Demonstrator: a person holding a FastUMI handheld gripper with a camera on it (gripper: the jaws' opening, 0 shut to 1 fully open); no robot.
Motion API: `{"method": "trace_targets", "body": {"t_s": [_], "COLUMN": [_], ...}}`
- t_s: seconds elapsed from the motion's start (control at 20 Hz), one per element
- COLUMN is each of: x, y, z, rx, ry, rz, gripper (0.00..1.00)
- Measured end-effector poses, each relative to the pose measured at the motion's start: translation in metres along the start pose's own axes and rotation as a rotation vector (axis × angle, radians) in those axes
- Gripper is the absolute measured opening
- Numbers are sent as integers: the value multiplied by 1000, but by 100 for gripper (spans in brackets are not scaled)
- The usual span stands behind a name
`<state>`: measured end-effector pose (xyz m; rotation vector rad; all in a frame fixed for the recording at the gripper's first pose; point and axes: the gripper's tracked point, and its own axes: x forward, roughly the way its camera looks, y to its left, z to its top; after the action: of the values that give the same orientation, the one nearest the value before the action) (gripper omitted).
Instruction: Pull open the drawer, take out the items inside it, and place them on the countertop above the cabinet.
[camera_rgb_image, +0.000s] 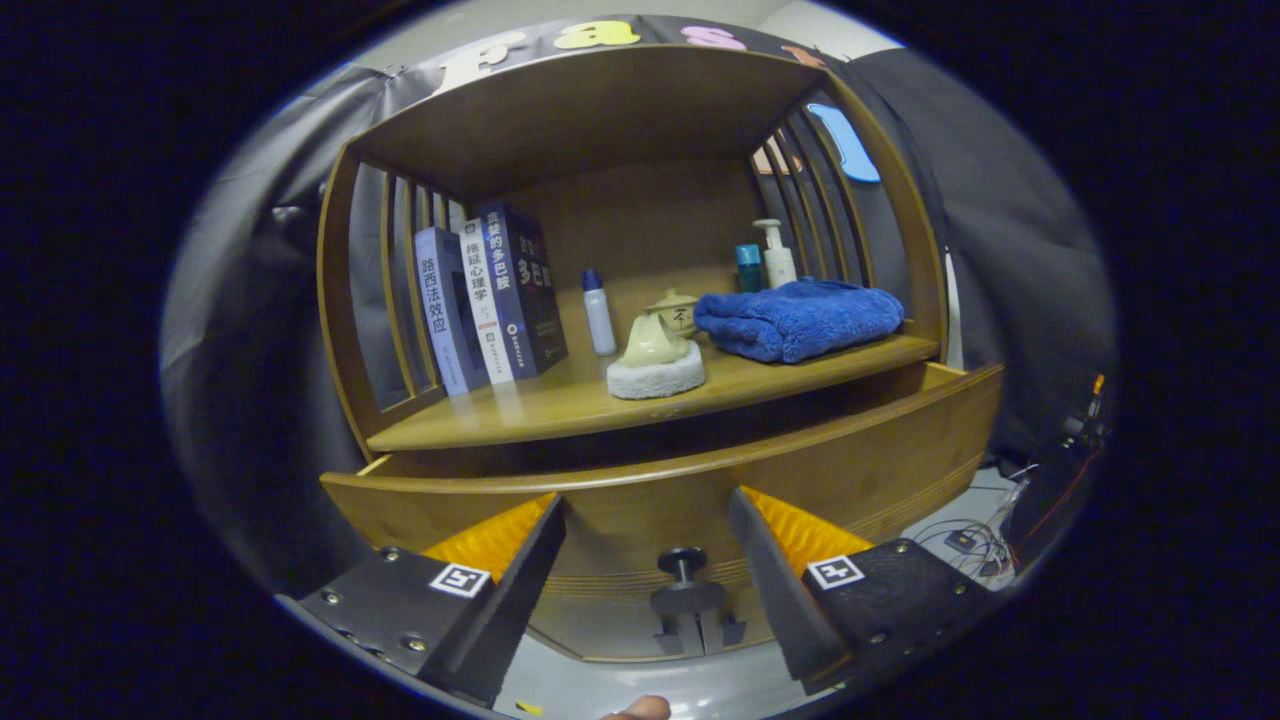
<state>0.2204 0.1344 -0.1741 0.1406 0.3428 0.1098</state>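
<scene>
A wooden cabinet has a curved drawer front (880, 450) under its countertop shelf (540, 405). The drawer stands pulled out a little, leaving a dark gap (640, 445) behind its top edge; whatever lies inside is hidden. Its dark round knob (683, 563) sits on the front, low between my fingers. My gripper (648, 503) is open, one finger on each side of the knob, and neither finger touches it.
On the countertop stand three books (490, 300), a small white bottle (598, 315), a beige teapot on a white pad (657, 350), a folded blue towel (800, 318) and two bottles (765, 258) behind it. Cables (975, 540) lie on the floor to the right. A person's fingertip (640, 708) shows below the gripper.
</scene>
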Motion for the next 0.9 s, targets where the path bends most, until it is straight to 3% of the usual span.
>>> {"method": "trace_targets", "body": {"t_s": [0.9], "x": [29], "y": [-1], "z": [4], "rx": [26], "ry": [7], "rz": [25], "gripper": [100]}}
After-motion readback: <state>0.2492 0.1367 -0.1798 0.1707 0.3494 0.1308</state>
